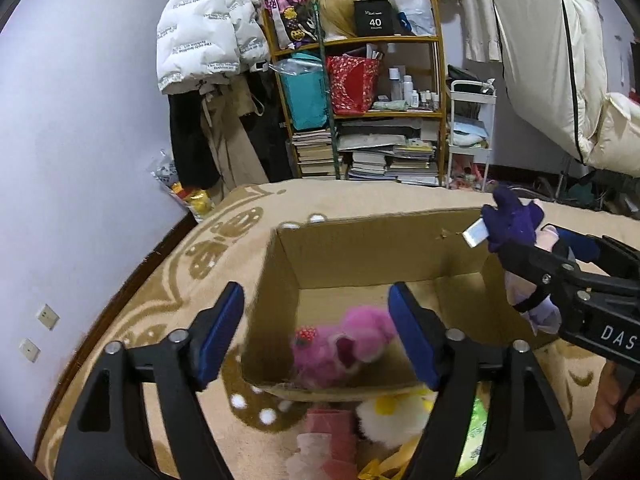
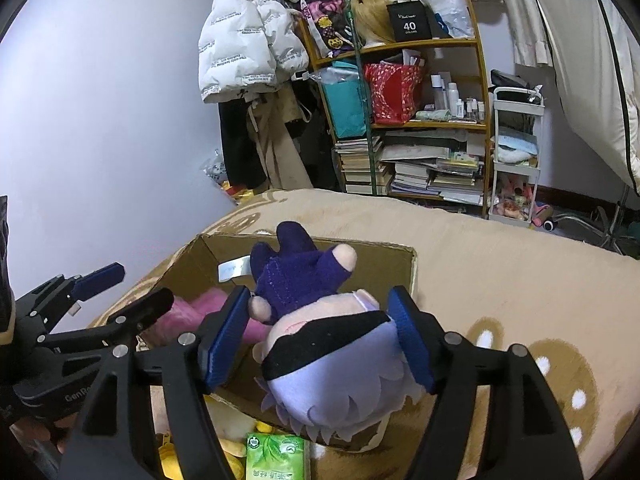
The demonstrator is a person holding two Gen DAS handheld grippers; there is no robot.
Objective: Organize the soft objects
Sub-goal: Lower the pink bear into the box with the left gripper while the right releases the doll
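Right gripper [image 2: 320, 332]: jaws spread, plush doll [image 2: 320, 344] between the pads, over the cardboard box [image 2: 400, 264]; firm pad contact unclear (soft, light; best taken at the head). Left gripper [image 1: 316, 332]: jaws apart, empty, above pink plush [image 1: 344, 344] lying in the box.

Both wrist cameras look steeply down, close over one cardboard box [image 1: 360, 256].

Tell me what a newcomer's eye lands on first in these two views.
A lavender-haired plush doll in purple clothes sits between the right gripper's blue pads, over the open brown cardboard box on the tan patterned blanket. A fuzzy pink plush toy lies inside the box, beyond the open, empty left gripper.
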